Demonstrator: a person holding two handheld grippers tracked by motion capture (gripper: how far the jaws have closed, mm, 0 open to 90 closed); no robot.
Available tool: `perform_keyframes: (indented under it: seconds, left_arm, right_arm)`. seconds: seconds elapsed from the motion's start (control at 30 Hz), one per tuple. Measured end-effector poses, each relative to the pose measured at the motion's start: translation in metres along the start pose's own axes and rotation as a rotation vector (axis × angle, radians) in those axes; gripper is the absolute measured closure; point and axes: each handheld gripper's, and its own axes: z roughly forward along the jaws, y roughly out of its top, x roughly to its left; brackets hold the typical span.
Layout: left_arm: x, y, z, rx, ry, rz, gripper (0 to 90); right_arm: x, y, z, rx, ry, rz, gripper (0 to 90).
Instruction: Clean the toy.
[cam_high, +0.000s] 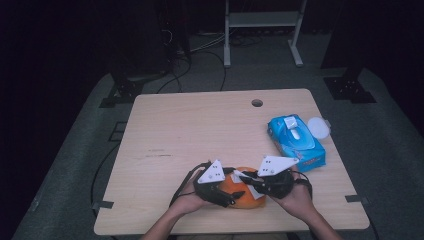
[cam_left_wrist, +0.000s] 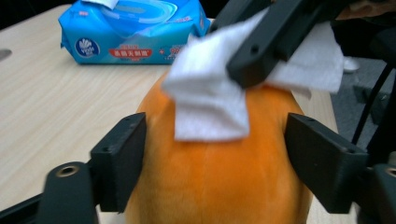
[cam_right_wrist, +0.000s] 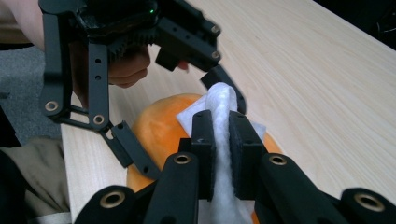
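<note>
You braced the orange fruit (cam_left_wrist: 219, 177) at the bench's (cam_high: 200, 130) near edge between your left gripper's (cam_high: 227, 192) jaws, while your right gripper (cam_right_wrist: 222, 140), clamped on a white wipe (cam_left_wrist: 210, 102), pressed it onto the fruit's top.

Orange, white and blue on pale wood

The plush toy (cam_left_wrist: 219, 177) is plain bright orange, the wet wipe (cam_left_wrist: 210, 107) on it white. Both grippers, left (cam_high: 231, 196) and right (cam_high: 248, 181), are black with light grey top plates. The wipes pack (cam_high: 296, 141) is sky blue with a red-and-white label, its lid (cam_high: 318, 126) white. The table (cam_high: 190, 130) is light wood grain.
</note>
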Motion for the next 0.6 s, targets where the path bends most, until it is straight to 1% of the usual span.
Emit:
perform_keyframes:
  seconds: [0.1,0.2,0.23,0.3,0.37,0.43,0.53,0.57,0.6]
  left_arm:
    - [0.005,-0.003,-0.001,0.004,0.006,-0.020,25.6]
    - [0.012,-0.009,-0.004,-0.003,0.006,-0.065,25.6]
    - [0.014,-0.010,-0.005,-0.004,0.003,-0.072,25.6]
    - [0.013,-0.010,-0.005,-0.006,0.006,-0.069,25.6]
    - [0.012,-0.009,-0.004,-0.005,0.009,-0.063,25.6]
    - [0.012,-0.010,-0.004,-0.006,0.008,-0.064,25.6]
    - [0.012,-0.010,-0.004,-0.004,0.009,-0.069,25.5]
    - [0.012,-0.010,-0.004,-0.003,0.009,-0.069,25.5]
    - [0.012,-0.010,-0.003,-0.003,0.008,-0.075,25.4]
  right_arm:
    - [-0.008,-0.004,-0.006,-0.001,-0.014,0.015,81.2]
    - [-0.016,-0.012,-0.012,0.006,-0.044,0.038,81.3]
    - [-0.020,-0.015,-0.013,0.004,-0.045,0.051,81.3]
    - [-0.026,-0.020,-0.017,0.001,-0.046,0.073,81.2]
    - [-0.028,-0.021,-0.018,0.002,-0.050,0.079,81.3]
    - [-0.029,-0.022,-0.021,0.011,-0.072,0.074,81.2]
    - [-0.029,-0.022,-0.021,0.009,-0.067,0.080,81.2]
    - [-0.028,-0.021,-0.020,0.001,-0.059,0.091,81.2]
    - [-0.027,-0.020,-0.020,-0.007,-0.054,0.092,81.3]
